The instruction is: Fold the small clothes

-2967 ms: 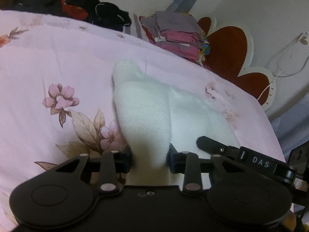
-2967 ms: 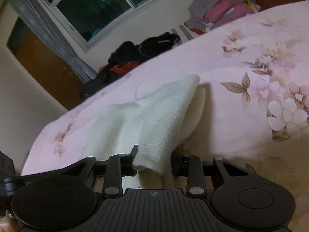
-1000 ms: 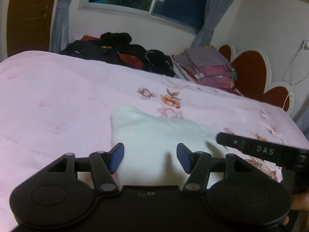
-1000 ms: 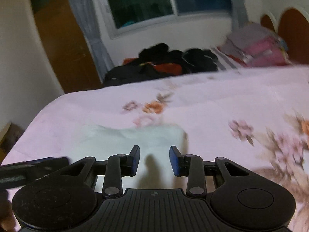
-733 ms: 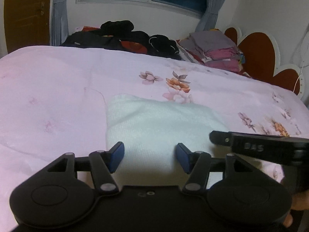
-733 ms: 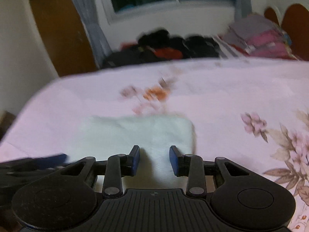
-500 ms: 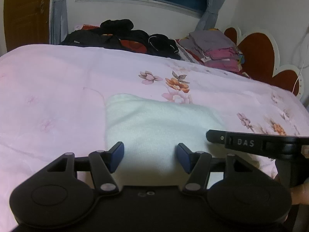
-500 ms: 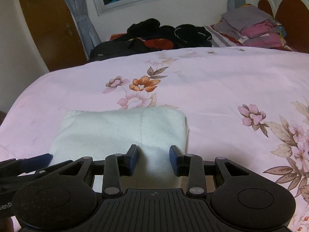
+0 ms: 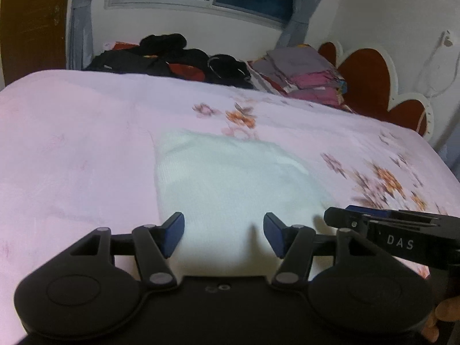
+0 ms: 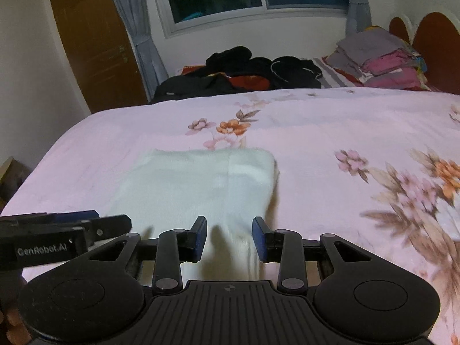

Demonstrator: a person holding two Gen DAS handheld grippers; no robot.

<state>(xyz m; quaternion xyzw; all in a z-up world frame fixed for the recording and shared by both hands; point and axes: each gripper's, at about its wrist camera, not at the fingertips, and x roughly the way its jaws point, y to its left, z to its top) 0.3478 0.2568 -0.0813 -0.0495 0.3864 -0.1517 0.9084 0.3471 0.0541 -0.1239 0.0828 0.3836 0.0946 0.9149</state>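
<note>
Released since three seconds ago: white knit garment (image 9: 230, 184), now flat on the pink floral bed (image 9: 72, 149), folded. Left claw (image 9: 224, 230) and right claw (image 10: 229, 237): both unclenched, empty, at its near edge. Long axis crosswise; hands equally near.

My left hand-held gripper (image 9: 223, 231) hides the near edge of the white garment (image 9: 230, 178), and my right hand-held gripper (image 10: 229, 237) covers its near right corner. Flowers on the bedspread (image 10: 330, 126) blur toward the bed's right edge. My fingers (image 9: 440, 316) are cut off at the frame corner.
</note>
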